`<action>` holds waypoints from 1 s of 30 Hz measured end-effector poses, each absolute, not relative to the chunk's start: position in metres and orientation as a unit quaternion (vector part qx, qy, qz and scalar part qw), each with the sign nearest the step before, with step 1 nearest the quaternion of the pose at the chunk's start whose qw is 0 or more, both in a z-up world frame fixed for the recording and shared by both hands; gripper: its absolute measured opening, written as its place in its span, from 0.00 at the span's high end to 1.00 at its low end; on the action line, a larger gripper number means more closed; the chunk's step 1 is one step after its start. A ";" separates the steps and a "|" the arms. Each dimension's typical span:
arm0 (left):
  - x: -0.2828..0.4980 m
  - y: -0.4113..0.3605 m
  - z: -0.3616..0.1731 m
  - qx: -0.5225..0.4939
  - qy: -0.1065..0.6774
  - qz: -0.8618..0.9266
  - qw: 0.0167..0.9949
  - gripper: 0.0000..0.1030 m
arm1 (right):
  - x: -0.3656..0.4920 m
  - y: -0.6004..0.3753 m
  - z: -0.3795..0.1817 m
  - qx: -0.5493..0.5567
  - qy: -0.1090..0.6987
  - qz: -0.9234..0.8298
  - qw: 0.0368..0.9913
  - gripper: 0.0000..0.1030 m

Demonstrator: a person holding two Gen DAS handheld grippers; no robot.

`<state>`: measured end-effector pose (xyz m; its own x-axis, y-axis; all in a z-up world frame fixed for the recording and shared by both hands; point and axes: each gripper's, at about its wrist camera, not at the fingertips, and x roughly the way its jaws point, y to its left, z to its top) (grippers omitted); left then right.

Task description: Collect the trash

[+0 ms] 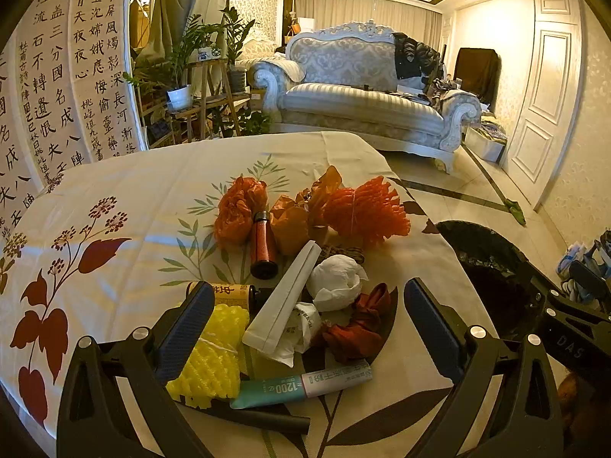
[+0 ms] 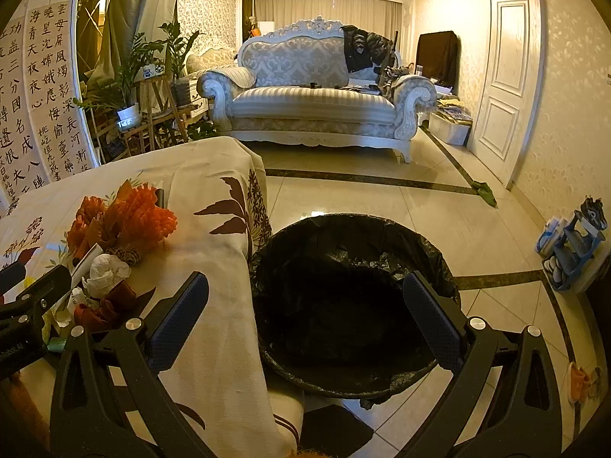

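A teal tube (image 1: 301, 385) and yellow foam net (image 1: 214, 355) lie nearest, heading the trash pile near the table's (image 1: 126, 175) right edge. The left hand-held gripper (image 1: 309, 328) hovers over them, spread wide and empty. The right hand-held gripper (image 2: 305, 324), equally wide and empty, hangs over the black-lined bin (image 2: 439, 263) on the floor beside that edge. Collecting looks unstarted; next, close on one piece.

Left gripper (image 1: 309, 316) spread wide, empty, above trash heap on floral tablecloth (image 1: 114, 198). Between the fingers: white wrapper (image 1: 284, 301), tissue wad (image 1: 336, 280), dark red crumple (image 1: 361, 324). Yellow foam net (image 1: 214, 358) touches left finger. Black-lined bin (image 1: 492, 259) at right.
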<state>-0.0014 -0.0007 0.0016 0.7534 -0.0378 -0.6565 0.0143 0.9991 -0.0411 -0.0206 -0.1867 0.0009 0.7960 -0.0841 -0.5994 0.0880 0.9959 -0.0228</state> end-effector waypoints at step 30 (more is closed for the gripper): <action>-0.001 0.002 -0.002 -0.025 0.362 -0.006 0.932 0.33 | -0.023 -0.195 -0.012 0.002 0.329 -0.044 0.943 0.13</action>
<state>-0.0014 0.0024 -0.0017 0.7378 -0.0295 -0.6744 -0.0062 0.9987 -0.0505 -0.0233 -0.1945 -0.0124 0.7796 -0.0816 -0.6209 0.0839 0.9961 -0.0256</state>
